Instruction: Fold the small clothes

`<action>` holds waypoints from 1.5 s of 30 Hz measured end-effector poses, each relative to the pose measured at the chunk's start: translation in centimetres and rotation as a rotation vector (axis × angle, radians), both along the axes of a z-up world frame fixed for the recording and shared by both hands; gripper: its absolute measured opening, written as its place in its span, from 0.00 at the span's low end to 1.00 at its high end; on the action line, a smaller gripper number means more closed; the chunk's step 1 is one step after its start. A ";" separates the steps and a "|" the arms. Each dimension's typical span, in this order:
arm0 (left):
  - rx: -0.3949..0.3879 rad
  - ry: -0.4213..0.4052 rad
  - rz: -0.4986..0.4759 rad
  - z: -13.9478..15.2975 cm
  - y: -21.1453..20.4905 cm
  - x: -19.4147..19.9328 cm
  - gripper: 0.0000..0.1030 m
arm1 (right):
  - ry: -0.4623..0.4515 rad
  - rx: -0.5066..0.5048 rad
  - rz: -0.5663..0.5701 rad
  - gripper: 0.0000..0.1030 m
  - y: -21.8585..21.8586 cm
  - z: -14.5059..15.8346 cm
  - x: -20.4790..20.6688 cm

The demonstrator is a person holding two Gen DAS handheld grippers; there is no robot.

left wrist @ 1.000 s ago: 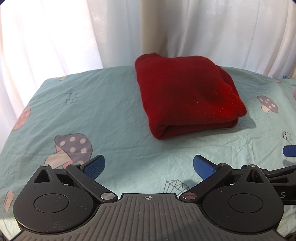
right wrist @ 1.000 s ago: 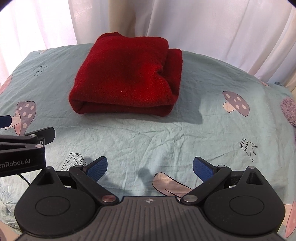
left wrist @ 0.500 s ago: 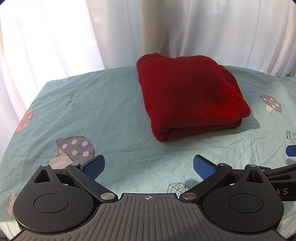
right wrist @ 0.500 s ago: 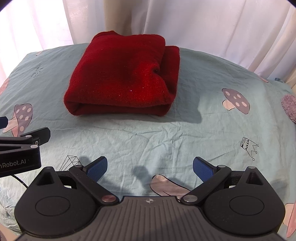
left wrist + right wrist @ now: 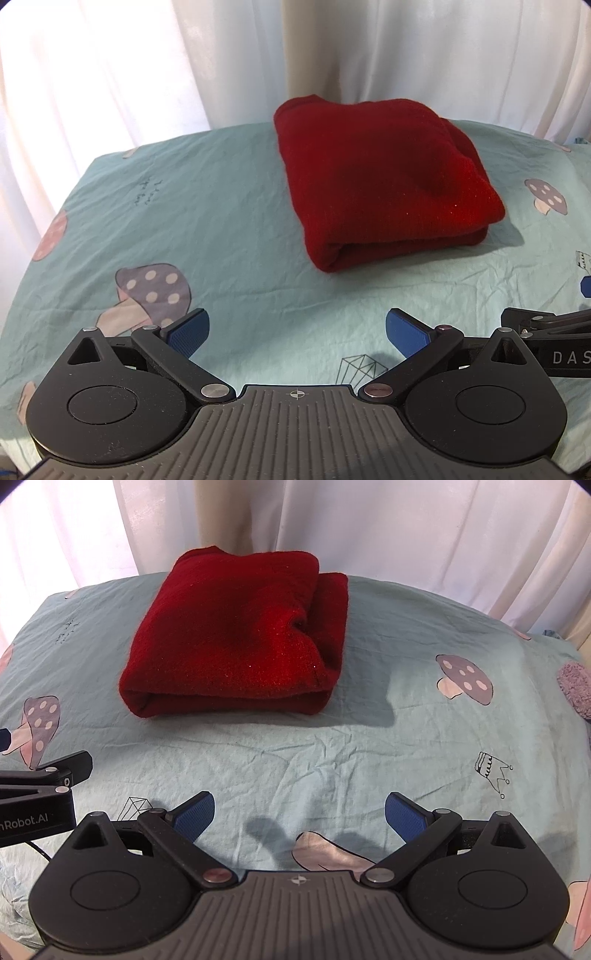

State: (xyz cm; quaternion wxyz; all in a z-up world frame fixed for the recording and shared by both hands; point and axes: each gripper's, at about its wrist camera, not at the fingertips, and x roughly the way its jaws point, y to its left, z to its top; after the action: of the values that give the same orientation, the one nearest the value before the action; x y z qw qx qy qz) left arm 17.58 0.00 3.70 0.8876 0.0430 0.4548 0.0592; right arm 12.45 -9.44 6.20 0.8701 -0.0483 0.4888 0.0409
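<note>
A dark red knitted garment [image 5: 384,177] lies folded into a thick rectangle at the far middle of the table, also in the right wrist view [image 5: 236,635]. My left gripper [image 5: 297,332] is open and empty, low over the cloth, well short of the garment. My right gripper [image 5: 299,812] is open and empty too, in front of the garment. Each gripper shows at the edge of the other's view: the right one [image 5: 554,343], the left one [image 5: 40,794].
The table wears a wrinkled light teal cloth [image 5: 332,746] printed with mushrooms. White curtains [image 5: 147,66] hang right behind the table's far edge. A purple fuzzy item [image 5: 576,686] lies at the right edge.
Both grippers have drawn back a little from the folded garment, which sits slightly farther away in both views. The garment has not moved. Both stay open.
</note>
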 end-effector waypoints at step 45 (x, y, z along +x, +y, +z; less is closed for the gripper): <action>0.013 0.022 -0.006 -0.2 -0.6 0.1 1.00 | -0.028 -0.011 0.024 0.96 -0.3 0.5 0.3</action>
State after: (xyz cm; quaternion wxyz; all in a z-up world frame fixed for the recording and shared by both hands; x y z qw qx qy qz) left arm 17.71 -0.57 3.45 0.8825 0.0509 0.4638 0.0591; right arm 12.78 -9.73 6.67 0.8760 -0.0593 0.4762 0.0480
